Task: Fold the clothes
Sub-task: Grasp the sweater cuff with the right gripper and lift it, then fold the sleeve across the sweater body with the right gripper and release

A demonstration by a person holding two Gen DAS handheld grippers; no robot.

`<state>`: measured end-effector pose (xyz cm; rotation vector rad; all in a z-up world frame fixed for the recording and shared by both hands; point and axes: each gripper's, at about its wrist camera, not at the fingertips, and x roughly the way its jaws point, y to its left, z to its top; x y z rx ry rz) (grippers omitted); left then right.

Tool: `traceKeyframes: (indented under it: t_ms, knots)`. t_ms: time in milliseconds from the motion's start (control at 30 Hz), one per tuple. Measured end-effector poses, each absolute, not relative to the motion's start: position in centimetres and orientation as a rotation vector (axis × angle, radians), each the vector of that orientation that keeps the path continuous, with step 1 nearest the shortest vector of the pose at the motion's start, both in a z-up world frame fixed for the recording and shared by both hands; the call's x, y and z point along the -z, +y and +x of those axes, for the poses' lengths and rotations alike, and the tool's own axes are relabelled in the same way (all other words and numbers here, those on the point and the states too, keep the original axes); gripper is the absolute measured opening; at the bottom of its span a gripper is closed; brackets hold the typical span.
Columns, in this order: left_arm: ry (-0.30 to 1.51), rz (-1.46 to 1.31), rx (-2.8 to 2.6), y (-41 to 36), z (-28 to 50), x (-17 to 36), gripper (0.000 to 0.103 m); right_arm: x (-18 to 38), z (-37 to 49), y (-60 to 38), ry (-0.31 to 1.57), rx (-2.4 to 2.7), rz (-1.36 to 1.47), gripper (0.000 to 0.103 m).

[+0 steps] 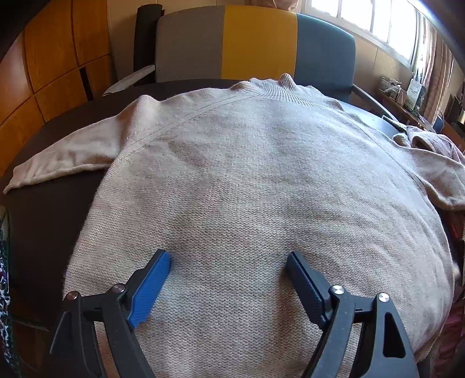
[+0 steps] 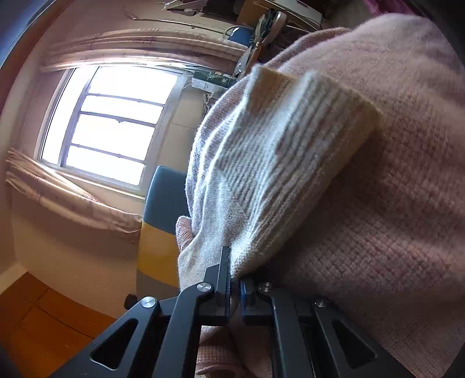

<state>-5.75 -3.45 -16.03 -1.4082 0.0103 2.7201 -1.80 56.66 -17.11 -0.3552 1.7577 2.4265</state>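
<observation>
You saw a beige knit sweater on a dark brown table, a pink knit garment, and a grey, yellow and blue chair.

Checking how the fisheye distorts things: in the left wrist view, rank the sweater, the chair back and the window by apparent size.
1. sweater, though nearest the camera
2. chair back
3. window, partly cut off

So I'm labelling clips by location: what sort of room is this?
Probably a lived-in home room: a grey, yellow and blue upholstered chair, a curtained barred window, wood wall panels, and a cluttered side shelf.
</observation>
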Motion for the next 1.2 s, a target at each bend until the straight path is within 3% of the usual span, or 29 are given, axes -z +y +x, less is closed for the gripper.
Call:
traceKeyframes:
  t_ms: [333,567,733,867,933,967,1100,1200]
  knots:
    - [-0.048,-1.363,-2.707,-4.0,-5.4,15.9,0.09,8.0,-10.9,51.9,1.427,-2.814,-0.572,0.006]
    - [-0.149,-1.325,-2.659,-5.2,-5.1,15.6,0.09,6.1,-21.4,37.1,1.232,-3.097,-0.902,0.006]
    - [-0.179,-1.301,-2.636,-5.5,-4.9,15.5,0.09,7.3,-26.7,22.3,0.797,-3.282,-1.331,0.006]
    - [-0.199,-1.287,-2.621,-5.7,-4.8,15.5,0.09,11.7,-26.4,12.0,0.239,-3.283,-1.653,0.01]
    - [-0.219,-1.283,-2.611,-5.9,-4.8,15.5,0.09,14.1,-25.3,8.7,0.007,-3.237,-1.735,0.025]
    - [-0.228,-1.279,-2.605,-6.0,-4.7,15.5,0.09,15.7,-22.3,9.5,-0.041,-3.229,-1.733,0.026]
    - [-0.239,-1.281,-2.606,-6.1,-4.6,15.3,0.089,16.3,-20.3,11.5,-0.036,-3.225,-1.679,0.03]
    - [-0.27,-1.289,-2.593,-6.3,-5.1,14.6,0.078,15.3,-18.4,13.4,0.075,-3.258,-1.606,0.039]
